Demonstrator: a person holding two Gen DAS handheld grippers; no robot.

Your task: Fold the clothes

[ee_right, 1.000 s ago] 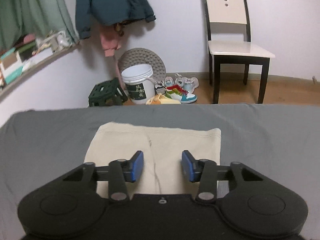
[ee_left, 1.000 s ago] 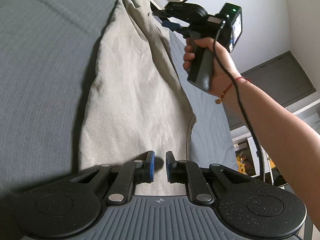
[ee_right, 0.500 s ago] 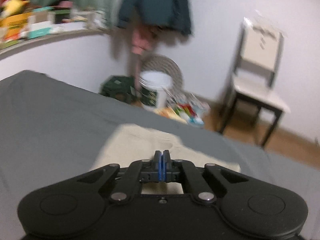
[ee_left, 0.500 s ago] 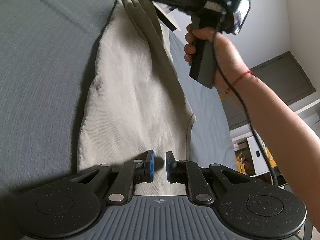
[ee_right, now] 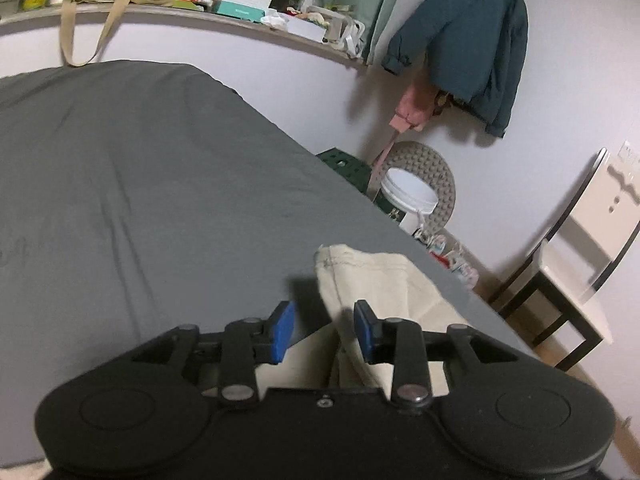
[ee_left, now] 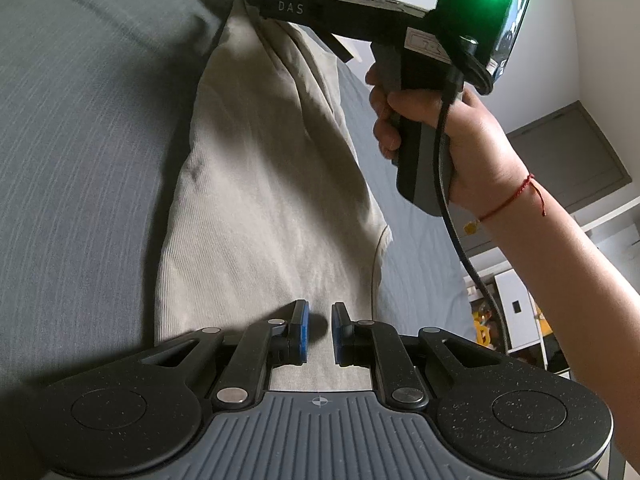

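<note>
- The cream trousers [ee_left: 264,184] lie on the grey bed [ee_left: 80,128], long axis running from bottom centre to the top of the left wrist view.
- Left gripper [ee_left: 319,332]: jaws narrowly apart over the near end, gripping nothing, unchanged.
- Right gripper [ee_right: 324,330]: closed half a second ago, its jaws have just been opening, astride a raised fabric fold; it has rolled and shifted sideways.
</note>
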